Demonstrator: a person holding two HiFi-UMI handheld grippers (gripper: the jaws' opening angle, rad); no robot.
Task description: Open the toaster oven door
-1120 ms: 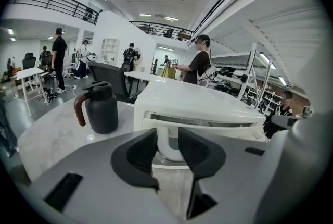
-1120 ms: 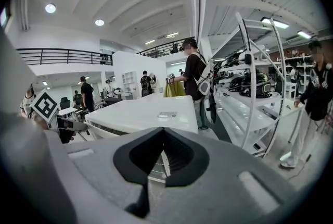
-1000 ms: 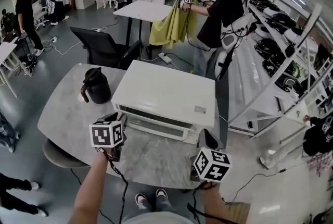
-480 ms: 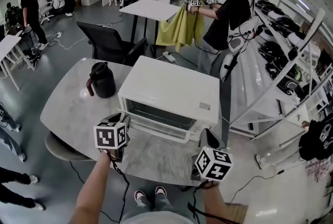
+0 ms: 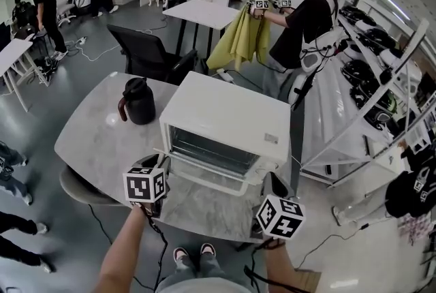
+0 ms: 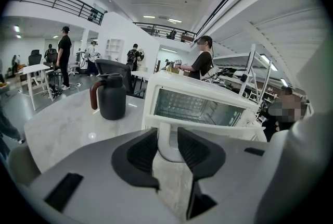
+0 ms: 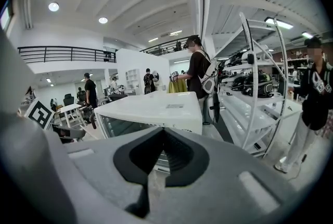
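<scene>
A white toaster oven (image 5: 225, 118) stands on a round marble table (image 5: 95, 142). Its glass door (image 5: 204, 176) hangs partly down, and the wire racks inside show in the left gripper view (image 6: 200, 106). My left gripper (image 5: 160, 163) is at the door's left front corner. In the left gripper view its jaws (image 6: 167, 147) are shut on the left end of the white door handle (image 6: 167, 137). My right gripper (image 5: 272, 184) hovers off the oven's right front corner, shut on nothing (image 7: 164, 152), looking along the oven's right side (image 7: 151, 111).
A black jug (image 5: 139, 101) with a dark red handle stands on the table left of the oven. A black chair (image 5: 146, 53) is behind the table. White shelving (image 5: 361, 101) runs along the right. A person holding a yellow cloth (image 5: 242, 39) stands beyond.
The oven door has swung from closed to partly lowered, and the interior now shows. My left gripper has come slightly down and toward me with the handle. The right gripper has barely moved.
</scene>
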